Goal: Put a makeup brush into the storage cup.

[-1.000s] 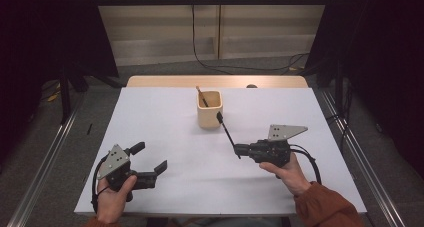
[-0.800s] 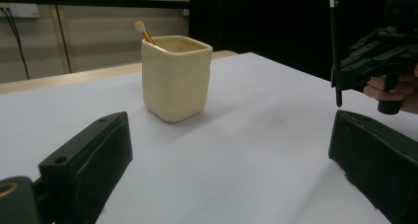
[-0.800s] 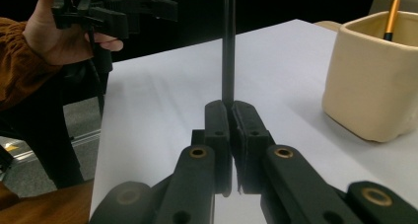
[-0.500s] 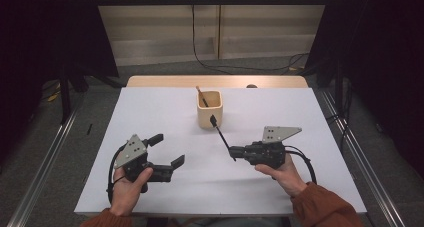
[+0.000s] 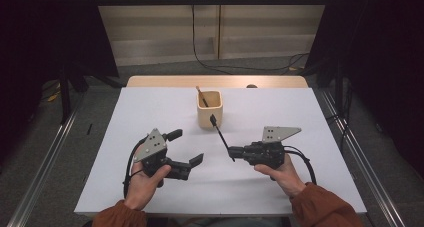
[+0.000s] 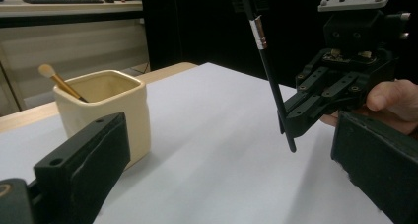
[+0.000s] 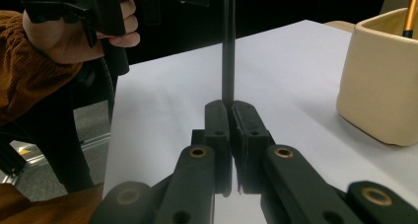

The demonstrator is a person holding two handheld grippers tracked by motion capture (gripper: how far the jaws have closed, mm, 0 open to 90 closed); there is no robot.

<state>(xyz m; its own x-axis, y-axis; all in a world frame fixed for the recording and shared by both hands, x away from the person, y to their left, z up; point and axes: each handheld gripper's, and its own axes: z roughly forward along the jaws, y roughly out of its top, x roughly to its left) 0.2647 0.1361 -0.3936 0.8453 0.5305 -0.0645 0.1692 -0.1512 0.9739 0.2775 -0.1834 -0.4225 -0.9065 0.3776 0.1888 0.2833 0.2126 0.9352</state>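
Glossy cream ceramic cup [image 5: 209, 108], matt white tabletop [image 5: 150, 112], black plastic claw [image 5: 235, 151].

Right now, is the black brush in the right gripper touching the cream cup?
Apart. The left gripper view shows bare white table between the black brush, held in the right gripper, and the cream cup.
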